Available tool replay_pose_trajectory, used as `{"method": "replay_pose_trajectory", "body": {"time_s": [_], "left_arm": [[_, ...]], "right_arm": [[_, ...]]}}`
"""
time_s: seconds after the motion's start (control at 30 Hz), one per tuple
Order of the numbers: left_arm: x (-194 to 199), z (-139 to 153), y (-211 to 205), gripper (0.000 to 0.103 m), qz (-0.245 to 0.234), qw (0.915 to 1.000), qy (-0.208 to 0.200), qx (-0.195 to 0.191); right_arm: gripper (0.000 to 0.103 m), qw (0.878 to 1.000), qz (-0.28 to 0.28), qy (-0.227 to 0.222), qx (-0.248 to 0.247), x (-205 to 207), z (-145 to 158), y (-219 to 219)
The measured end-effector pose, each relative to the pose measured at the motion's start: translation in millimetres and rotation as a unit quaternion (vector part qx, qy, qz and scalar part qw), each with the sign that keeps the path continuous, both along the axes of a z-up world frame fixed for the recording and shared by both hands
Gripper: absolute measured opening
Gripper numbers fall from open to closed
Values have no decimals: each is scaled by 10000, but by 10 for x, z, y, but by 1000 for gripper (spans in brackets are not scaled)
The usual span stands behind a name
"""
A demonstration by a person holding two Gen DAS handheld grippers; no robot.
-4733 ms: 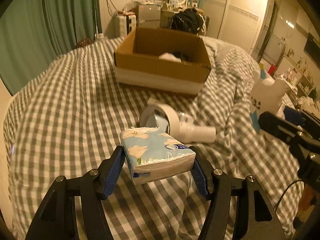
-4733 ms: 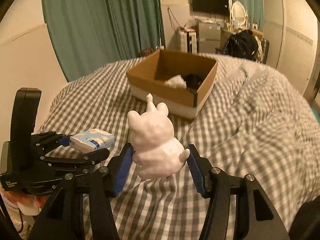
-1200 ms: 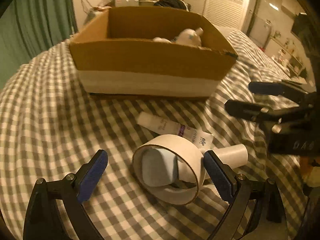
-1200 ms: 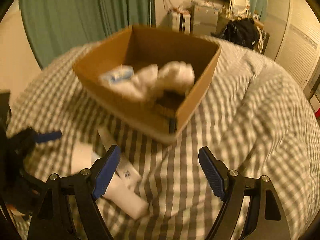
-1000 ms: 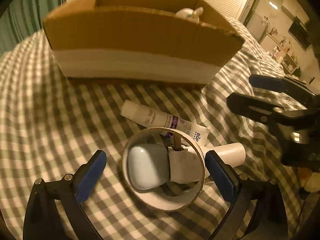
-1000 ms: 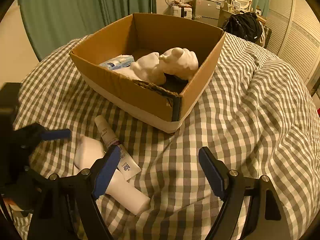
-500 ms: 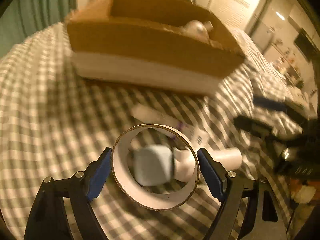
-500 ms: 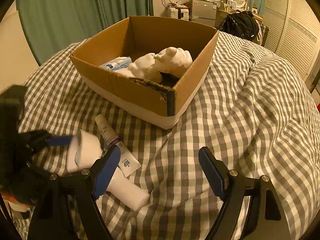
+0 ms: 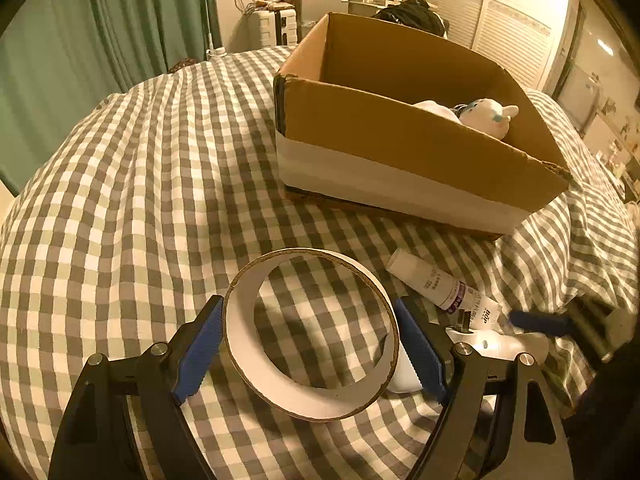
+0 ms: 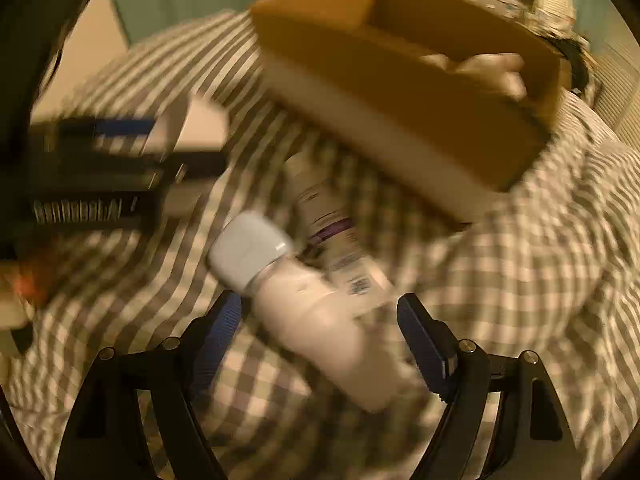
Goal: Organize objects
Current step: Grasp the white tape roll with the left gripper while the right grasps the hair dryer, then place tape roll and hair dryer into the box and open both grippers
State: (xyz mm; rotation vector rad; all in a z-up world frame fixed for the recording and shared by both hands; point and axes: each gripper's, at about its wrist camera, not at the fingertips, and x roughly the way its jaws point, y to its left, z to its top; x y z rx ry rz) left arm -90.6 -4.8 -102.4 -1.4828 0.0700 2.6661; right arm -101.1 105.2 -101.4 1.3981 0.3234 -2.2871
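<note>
Your left gripper (image 9: pixel 310 344) is clamping the tape roll (image 9: pixel 312 334) above the checked bedspread (image 9: pixel 140 168), near the cardboard box (image 9: pixel 400 152). Your right gripper (image 10: pixel 320 330) is gaping around the white bottle (image 10: pixel 316 312), not pressing it.

Right wrist view motion-blurred: cardboard box (image 10: pixel 404 92) contents ahead of gripper unreadable. Left view: bottle (image 9: pixel 496 344) partly hidden behind right finger.

Cardboard tape ring (image 9: pixel 312 336) upright, clamped between left jaws. White bottle (image 10: pixel 320 320), grey cap, lies slantwise between right jaws. Tube (image 9: pixel 444 290) just beyond
</note>
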Motion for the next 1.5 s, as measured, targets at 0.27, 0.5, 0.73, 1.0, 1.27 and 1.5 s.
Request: {"method": "replay_pose_trajectory", "body": {"time_s": [0.27, 0.5, 0.73, 1.0, 1.27, 1.5], "left_arm": [[6, -19, 43, 86, -20, 10000, -12, -69], [161, 32, -23, 86, 149, 9998, 25, -162], [347, 183, -8, 86, 194, 9993, 194, -248], [384, 655, 63, 86, 82, 9966, 780, -253], [131, 1269, 74, 86, 129, 9896, 1429, -120], [-314, 1612, 137, 86, 164, 9831, 1819, -109]], "right_arm": [[63, 9985, -34, -42, 540, -39, -220, -137], [52, 9982, -362, 345, 340, -6, 21, -47], [52, 9955, -589, 740, 93, 140, 329, 7], [52, 9891, -825, 1142, -425, 288, 819, 149], [52, 9760, -998, 1827, -645, 169, 1520, 204], [52, 9639, -1068, 2315, -765, -119, 1986, 218]]}}
